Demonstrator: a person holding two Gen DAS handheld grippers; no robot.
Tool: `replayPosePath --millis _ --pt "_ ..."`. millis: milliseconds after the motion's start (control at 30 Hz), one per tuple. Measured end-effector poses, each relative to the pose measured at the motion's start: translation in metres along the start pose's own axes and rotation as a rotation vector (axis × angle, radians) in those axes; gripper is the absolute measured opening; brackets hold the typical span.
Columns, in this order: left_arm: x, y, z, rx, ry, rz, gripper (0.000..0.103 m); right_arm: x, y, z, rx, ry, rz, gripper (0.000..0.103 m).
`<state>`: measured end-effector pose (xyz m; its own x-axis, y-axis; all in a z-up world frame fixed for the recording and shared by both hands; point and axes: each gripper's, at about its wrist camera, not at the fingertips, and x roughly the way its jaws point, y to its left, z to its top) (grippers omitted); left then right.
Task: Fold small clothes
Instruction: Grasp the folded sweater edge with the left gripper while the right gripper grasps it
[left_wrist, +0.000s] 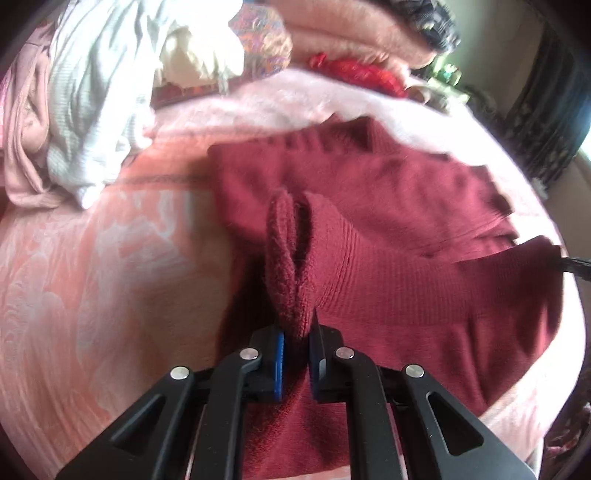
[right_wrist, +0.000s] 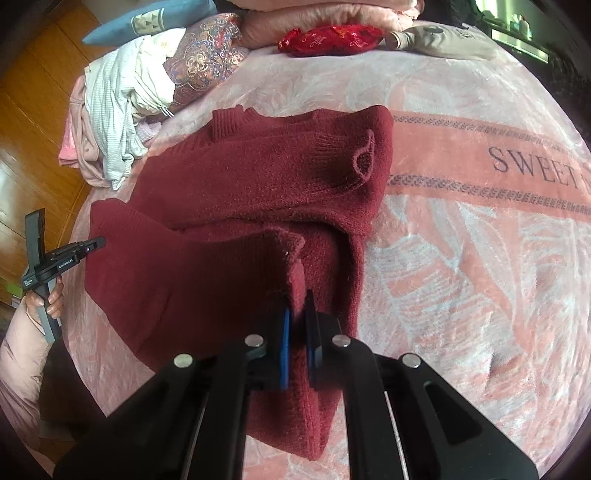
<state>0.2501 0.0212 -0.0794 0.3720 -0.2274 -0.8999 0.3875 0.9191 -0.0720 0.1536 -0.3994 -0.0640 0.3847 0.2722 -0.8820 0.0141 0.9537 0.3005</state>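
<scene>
Pink blanket (right_wrist: 461, 258) bears a half-folded maroon sweater (right_wrist: 258, 177), both grippers (left_wrist: 296, 354) (right_wrist: 298, 343) clamping its hem.

You have one dark red sweater (right_wrist: 258, 177) in front of you, its hem pinched between the fingers of both tools. You hold two grippers: the left gripper (left_wrist: 296, 345) and the right gripper (right_wrist: 298, 326), each with two fingers. Beyond the fingertips, count one heap of pale clothes (right_wrist: 122, 110), one patterned cushion (right_wrist: 205, 59), one blue pillow (right_wrist: 147, 18), one red pouch (right_wrist: 328, 38) and one grey bag (right_wrist: 447, 42). Under everything lies one pink blanket (right_wrist: 461, 258).
</scene>
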Motion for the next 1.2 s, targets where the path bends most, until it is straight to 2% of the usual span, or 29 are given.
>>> replayPosePath --millis 67,133,167,200,233,300,367,400,600,700,800,867,1033,1200 --pt "0.015 0.004 0.001 -0.015 0.047 0.011 0.012 0.016 -0.003 0.001 0.020 0.038 -0.015 0.009" --pt "0.026 0.008 0.003 -0.027 0.076 0.031 0.022 0.026 -0.005 0.001 0.032 0.059 -0.017 0.016" --pt "0.030 0.009 0.005 -0.034 0.080 0.040 0.027 0.031 -0.005 0.002 0.036 0.063 -0.019 0.028" --pt "0.033 0.010 0.007 -0.042 0.079 0.044 0.032 0.034 -0.005 0.002 0.037 0.067 -0.017 0.032" --pt "0.036 0.010 0.009 -0.050 0.077 0.048 0.033 0.037 -0.005 0.003 0.037 0.073 -0.019 0.030" --pt "0.036 0.007 0.010 -0.055 0.070 0.053 0.032 0.040 -0.003 0.003 0.027 0.077 -0.013 0.006" --pt "0.032 0.006 0.011 -0.059 0.052 0.051 0.014 0.032 -0.001 0.003 0.013 0.045 -0.025 0.005" --pt "0.027 0.006 0.010 -0.064 0.034 0.037 0.012 0.024 0.000 0.002 0.003 0.017 -0.021 0.005" --pt "-0.026 0.005 -0.011 -0.080 -0.120 -0.008 0.010 -0.022 -0.001 -0.010 -0.003 -0.085 0.120 0.005" --pt "-0.047 0.007 -0.024 -0.091 -0.166 -0.009 0.010 -0.032 -0.003 -0.012 0.014 -0.103 0.144 0.005" --pt "-0.055 0.010 -0.024 -0.096 -0.178 -0.003 0.010 -0.033 -0.004 -0.008 0.021 -0.105 0.125 0.005" --pt "-0.056 0.014 -0.019 -0.115 -0.176 -0.005 0.010 -0.033 -0.004 0.000 0.034 -0.102 0.120 0.005" --pt "-0.055 0.015 0.023 -0.145 -0.203 -0.006 0.010 -0.041 -0.007 0.037 0.056 -0.123 0.089 0.005" --pt "-0.043 0.019 0.083 -0.188 -0.243 0.032 0.010 -0.041 -0.019 0.099 0.095 -0.163 0.027 0.005"
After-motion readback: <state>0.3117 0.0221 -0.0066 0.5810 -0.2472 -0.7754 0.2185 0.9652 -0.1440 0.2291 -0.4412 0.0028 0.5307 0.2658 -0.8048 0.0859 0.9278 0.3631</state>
